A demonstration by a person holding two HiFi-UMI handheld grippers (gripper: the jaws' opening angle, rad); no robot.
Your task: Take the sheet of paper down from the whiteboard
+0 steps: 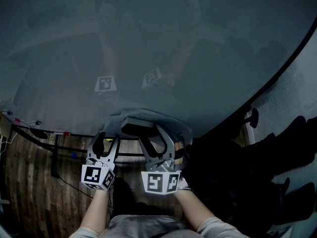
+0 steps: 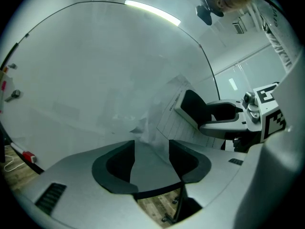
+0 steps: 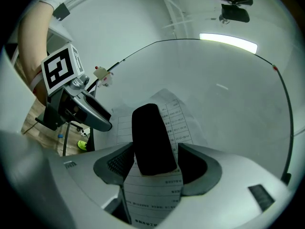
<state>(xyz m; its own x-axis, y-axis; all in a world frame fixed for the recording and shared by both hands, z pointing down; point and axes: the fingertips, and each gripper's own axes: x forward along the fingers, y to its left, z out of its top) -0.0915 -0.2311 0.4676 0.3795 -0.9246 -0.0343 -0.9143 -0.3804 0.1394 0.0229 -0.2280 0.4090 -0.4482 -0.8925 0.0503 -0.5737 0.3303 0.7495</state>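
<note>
A printed sheet of paper (image 1: 148, 117) hangs off the big whiteboard (image 1: 158, 43) and drapes over both grippers at the board's lower edge. My right gripper (image 1: 143, 131) is shut on the sheet. In the right gripper view a black pad (image 3: 151, 140) presses on the printed sheet (image 3: 174, 123), which runs down between the jaws. My left gripper (image 1: 109, 137) stands open just to the left. In the left gripper view a crumpled edge of the paper (image 2: 164, 123) lies loosely across its jaw gap (image 2: 151, 161). The right gripper (image 2: 209, 118) shows beside it.
A ledge along the board's bottom carries small red-capped items (image 1: 20, 120) (image 2: 28, 155). Wooden floor (image 1: 29, 192) lies below, with a yellow-green object (image 3: 82, 144) on it. Dark chairs (image 1: 282, 148) stand past the board's black right edge (image 1: 277, 73).
</note>
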